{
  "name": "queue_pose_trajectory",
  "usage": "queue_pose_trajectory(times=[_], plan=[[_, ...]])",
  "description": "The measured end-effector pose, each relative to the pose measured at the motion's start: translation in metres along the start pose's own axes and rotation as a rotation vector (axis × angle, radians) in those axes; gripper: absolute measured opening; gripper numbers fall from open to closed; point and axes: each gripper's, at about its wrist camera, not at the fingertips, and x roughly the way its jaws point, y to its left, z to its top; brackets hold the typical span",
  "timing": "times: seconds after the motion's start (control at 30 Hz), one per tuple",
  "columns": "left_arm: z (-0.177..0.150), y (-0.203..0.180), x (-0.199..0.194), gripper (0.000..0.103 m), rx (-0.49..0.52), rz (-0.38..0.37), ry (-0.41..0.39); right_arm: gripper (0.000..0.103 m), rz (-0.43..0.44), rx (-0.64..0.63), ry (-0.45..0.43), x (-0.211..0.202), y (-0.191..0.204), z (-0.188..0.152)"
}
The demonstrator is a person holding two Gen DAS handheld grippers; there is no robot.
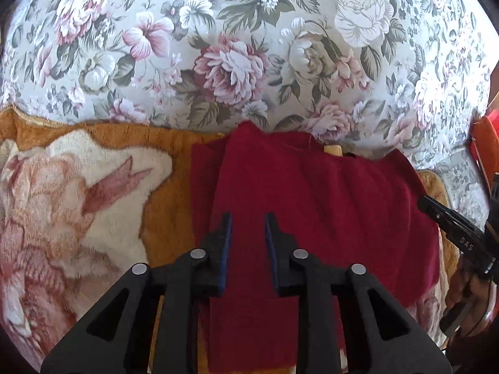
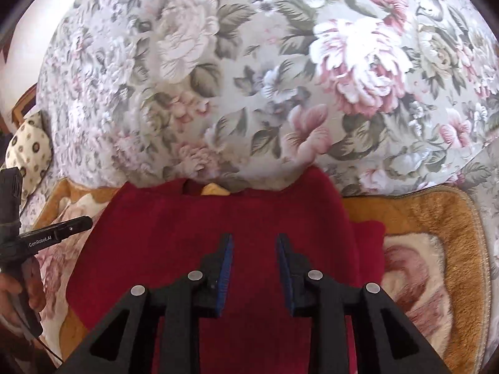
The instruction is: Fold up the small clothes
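Item, far left: plush blanket (image 1: 93, 193), deep pile, ochre ground with a cream and rose floral motif, spread flat as the working surface. Item, left of centre: left gripper (image 1: 248, 227), black plastic with blue pads, jaws parted by a narrow gap and holding nothing, poised above the garment's left part. Item, centre: dark red garment (image 1: 312, 193), small, soft napped knit, lying on the blanket with its neckline toward the floral cushion (image 1: 249, 46); a yellow label shows at the collar, a narrower layer of the same red lies along the left side, and a strip of it runs back between the gripper's arms, so one side appears turned in already. Judged stage: mid-fold, between grasps. The next move likely calls for each gripper to descend onto an edge or corner, close on a single layer and carry it across evenly. Item, right: right gripper (image 2: 254, 249), same build, jaws likewise apart and empty, hovering over the garment's middle. Item, behind everything: the cushion, smooth printed cotton, pale with pink peonies and grey-green leaves, bulging and rounded.
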Motion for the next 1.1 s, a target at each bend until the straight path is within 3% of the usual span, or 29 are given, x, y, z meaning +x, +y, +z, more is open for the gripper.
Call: queue_pose_trajectory(times=[0.13,0.2,0.3,0.6,0.8,0.9,0.97,1.03,1.1], plan=[[-0.028,0.010,0.013,0.025,-0.068,0.002,0.054,0.027,-0.206,0.130,0.003,0.014,-0.021,-0.012],[-0.032,0.008,0.016,0.025,-0.084,-0.005,0.030,0.027,-0.193,0.182,0.031,0.027,-0.040,-0.012],[-0.035,-0.001,0.010,0.025,-0.069,0.027,0.030,0.027,-0.213,0.123,0.079,0.029,-0.034,0.000],[-0.048,-0.006,-0.017,0.025,-0.041,0.079,0.007,0.029,-0.111,0.035,0.018,-0.025,0.010,-0.008],[-0.064,0.000,-0.033,0.025,-0.036,0.138,-0.011,0.030,-0.195,0.129,-0.031,-0.036,-0.010,-0.030],[-0.072,0.008,-0.038,0.025,-0.062,0.144,-0.028,0.036,-0.275,0.193,0.003,-0.027,-0.035,-0.039],[-0.077,0.016,-0.037,0.026,-0.090,0.140,-0.031,0.042,-0.291,0.201,0.075,-0.011,-0.048,-0.048],[-0.081,0.024,-0.032,0.038,-0.119,0.119,-0.021,0.042,-0.248,0.235,0.081,-0.011,-0.056,-0.049],[-0.083,0.030,-0.028,0.040,-0.145,0.103,-0.021,0.042,-0.275,0.227,0.034,-0.026,-0.048,-0.042]])
